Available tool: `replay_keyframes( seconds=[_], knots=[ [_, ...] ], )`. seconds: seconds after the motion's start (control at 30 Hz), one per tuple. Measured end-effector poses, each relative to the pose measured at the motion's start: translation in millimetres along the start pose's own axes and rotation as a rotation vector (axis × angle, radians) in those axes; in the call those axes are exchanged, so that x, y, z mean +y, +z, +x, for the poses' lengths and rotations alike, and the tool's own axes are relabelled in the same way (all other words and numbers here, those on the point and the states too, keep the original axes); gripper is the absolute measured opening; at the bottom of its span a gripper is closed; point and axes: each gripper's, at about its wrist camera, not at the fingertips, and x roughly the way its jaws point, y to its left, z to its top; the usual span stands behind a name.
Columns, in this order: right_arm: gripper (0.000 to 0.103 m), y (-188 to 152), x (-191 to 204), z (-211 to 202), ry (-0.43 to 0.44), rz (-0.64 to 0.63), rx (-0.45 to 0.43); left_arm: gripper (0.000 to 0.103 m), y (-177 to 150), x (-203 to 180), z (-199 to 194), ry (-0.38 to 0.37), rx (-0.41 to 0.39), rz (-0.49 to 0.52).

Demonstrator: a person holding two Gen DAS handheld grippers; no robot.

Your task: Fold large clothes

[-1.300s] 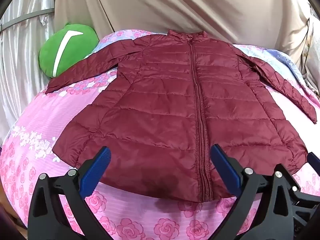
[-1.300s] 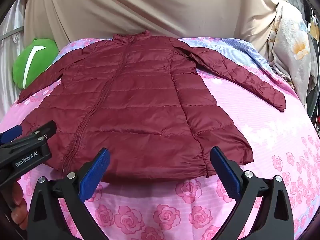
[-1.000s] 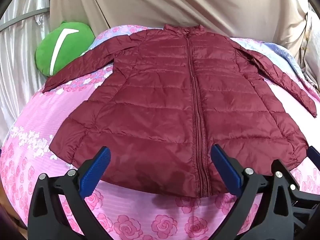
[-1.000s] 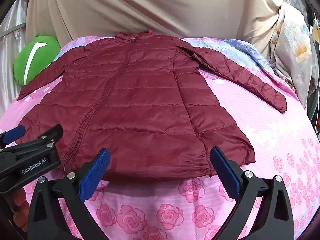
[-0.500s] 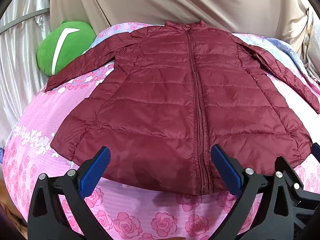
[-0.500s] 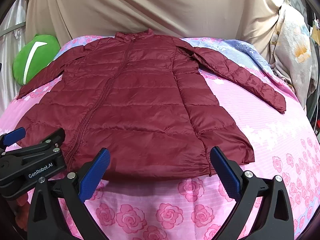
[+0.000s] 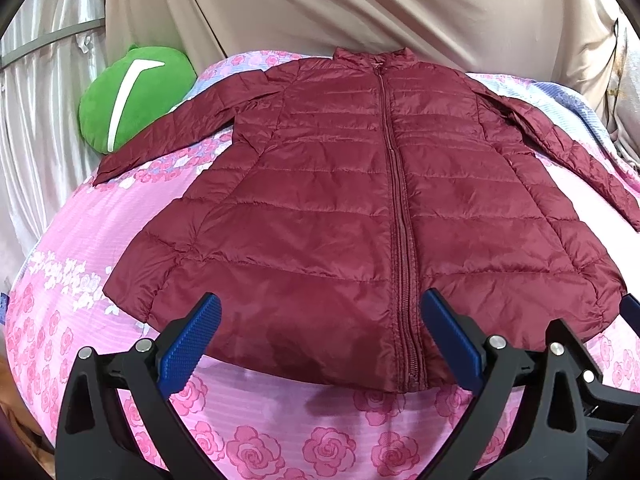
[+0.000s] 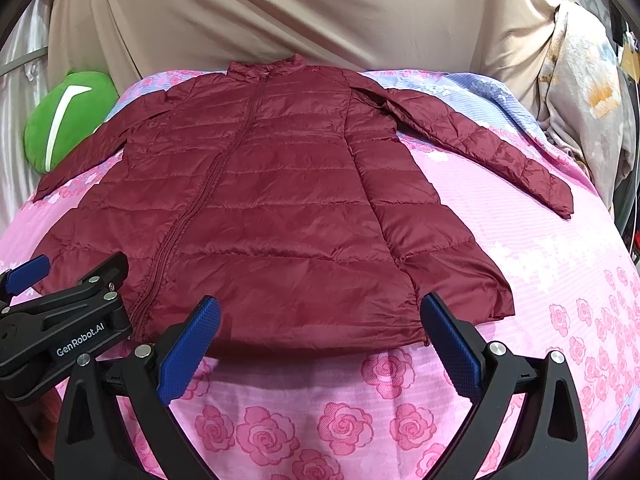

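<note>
Maroon quilted fabric fills the middle of both views: a long padded jacket (image 7: 360, 208) lies flat and face up on a bed, zipped shut, with its collar (image 7: 374, 58) at the far end and its hem (image 7: 304, 360) nearest the cameras. Both sleeves are spread outward. One sleeve (image 7: 168, 132) reaches toward a green cushion (image 7: 132, 100) at the far left corner of the bed, and its cuff lies just beside that cushion. The other sleeve (image 8: 480, 140) slants out across the right side of the bed, its cuff well apart from the jacket's body.

Under the jacket is a pink bedspread (image 8: 560, 280) printed with roses, with a pale blue striped band near the far right. Behind the bed hangs a beige cloth (image 8: 280, 12), and a flowered cloth (image 8: 592, 92) hangs at the far right of the right wrist view.

The left gripper (image 7: 318, 344) hovers above the near hem, left of the zipper (image 7: 400, 220), its blue-padded fingers (image 7: 188, 344) spread wide and holding nothing. It also shows at the lower left of the right wrist view. The right gripper (image 8: 320, 344) hovers over the hem on the jacket's right half, its fingers (image 8: 452, 344) likewise spread wide and empty. Neither gripper touches the jacket. The two grippers sit side by side, close together, both pointing toward the collar.
</note>
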Motion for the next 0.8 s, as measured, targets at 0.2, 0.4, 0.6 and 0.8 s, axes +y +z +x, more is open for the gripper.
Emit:
replay_keyframes(
  seconds=[0.2,0.4,0.6,0.8],
  knots=[
    [0.098,-1,1,1,-0.003,0.0,0.002,0.097,-1,-1,0,0.009,-0.021,0.006],
    [0.098,0,1,3,0.006,0.004,0.003,0.097,-4,4,5,-0.009,-0.011,-0.05],
    [0.098,-2,4,5,0.006,-0.004,0.005,0.097,-4,7,5,-0.002,-0.027,-0.092],
    [0.098,-3,5,7,0.007,-0.011,0.008,0.097,-4,7,21,-0.03,0.091,-0.068]
  ],
)
